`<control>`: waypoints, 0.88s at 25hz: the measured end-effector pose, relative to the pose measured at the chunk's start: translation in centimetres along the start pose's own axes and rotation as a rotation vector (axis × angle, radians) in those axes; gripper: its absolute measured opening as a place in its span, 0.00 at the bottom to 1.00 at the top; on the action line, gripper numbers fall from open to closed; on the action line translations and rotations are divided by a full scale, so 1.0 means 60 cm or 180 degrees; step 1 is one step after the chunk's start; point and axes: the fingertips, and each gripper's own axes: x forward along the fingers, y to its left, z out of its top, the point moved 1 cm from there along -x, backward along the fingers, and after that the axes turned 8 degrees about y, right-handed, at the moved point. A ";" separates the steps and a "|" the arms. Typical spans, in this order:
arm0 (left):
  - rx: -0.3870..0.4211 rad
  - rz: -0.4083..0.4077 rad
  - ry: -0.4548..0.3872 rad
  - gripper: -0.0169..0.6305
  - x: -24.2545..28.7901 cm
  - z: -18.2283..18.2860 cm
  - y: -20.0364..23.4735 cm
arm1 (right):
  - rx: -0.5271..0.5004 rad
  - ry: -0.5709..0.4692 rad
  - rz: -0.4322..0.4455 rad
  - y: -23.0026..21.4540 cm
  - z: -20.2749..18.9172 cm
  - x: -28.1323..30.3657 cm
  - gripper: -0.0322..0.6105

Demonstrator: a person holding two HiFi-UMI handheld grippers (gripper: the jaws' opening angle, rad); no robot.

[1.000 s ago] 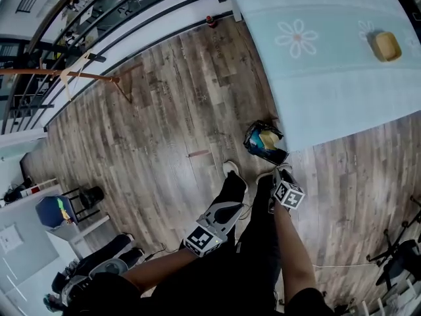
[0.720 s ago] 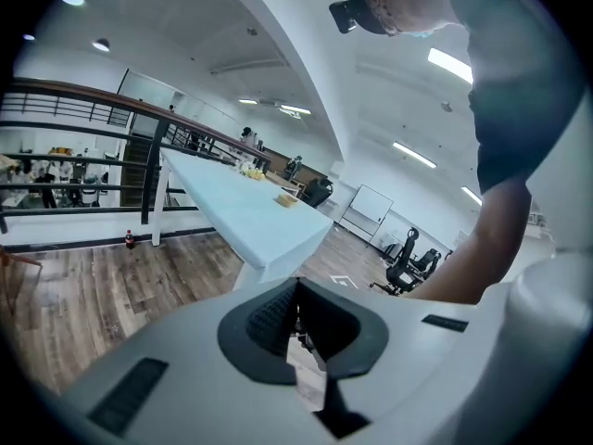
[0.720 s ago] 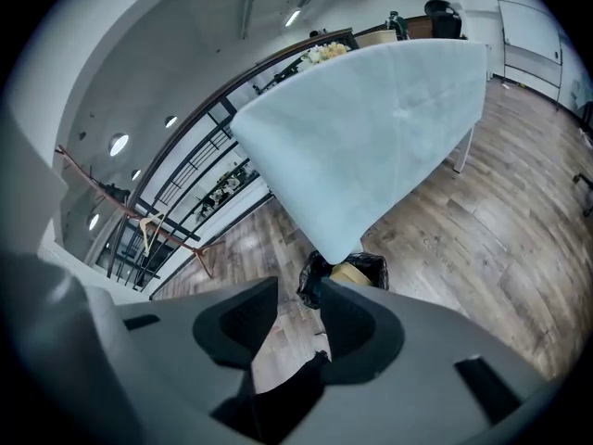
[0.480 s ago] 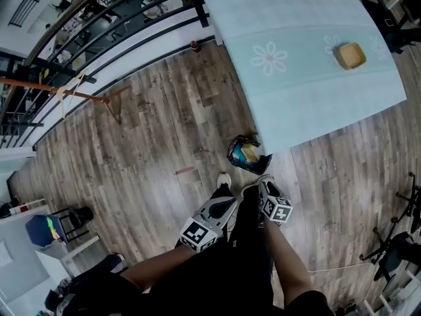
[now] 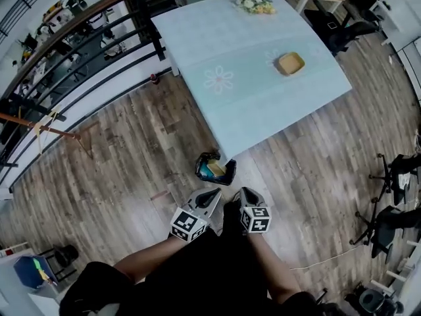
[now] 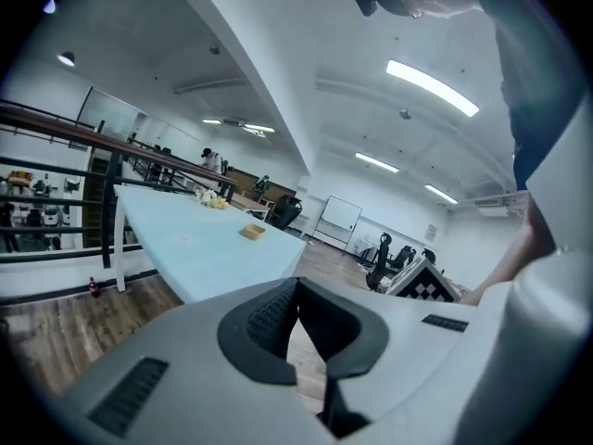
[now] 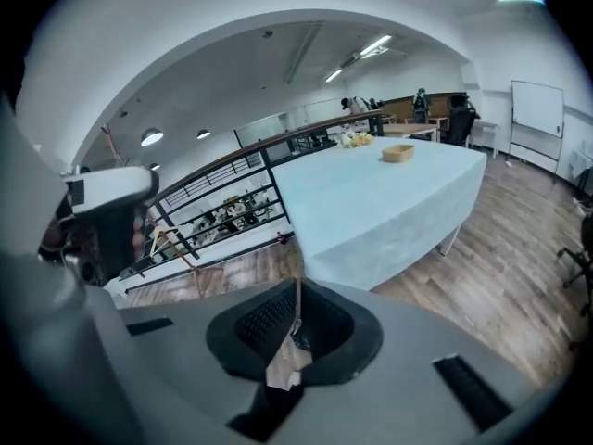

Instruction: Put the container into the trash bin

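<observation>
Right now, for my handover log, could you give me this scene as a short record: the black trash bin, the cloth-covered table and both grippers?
bin: black trash bin on the wood-plank floor by the near table corner
in bin: yellow and teal items
table: light-blue cloth-covered table, white daisy prints
on table: tan square container; bunch of flowers at the far edge
left gripper: jaws together, empty
right gripper: jaws closing, nothing between them
</observation>
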 end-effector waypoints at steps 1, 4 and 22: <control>0.0049 -0.0025 -0.0014 0.05 0.010 0.013 -0.009 | 0.0034 -0.0042 -0.0053 -0.009 0.011 -0.019 0.11; 0.0186 -0.0090 -0.0067 0.05 0.045 0.051 -0.049 | 0.0198 -0.0264 -0.0096 -0.045 0.045 -0.081 0.11; 0.0481 -0.0048 -0.0117 0.05 0.410 0.207 -0.275 | 0.0066 -0.1062 0.0208 -0.375 0.218 -0.301 0.11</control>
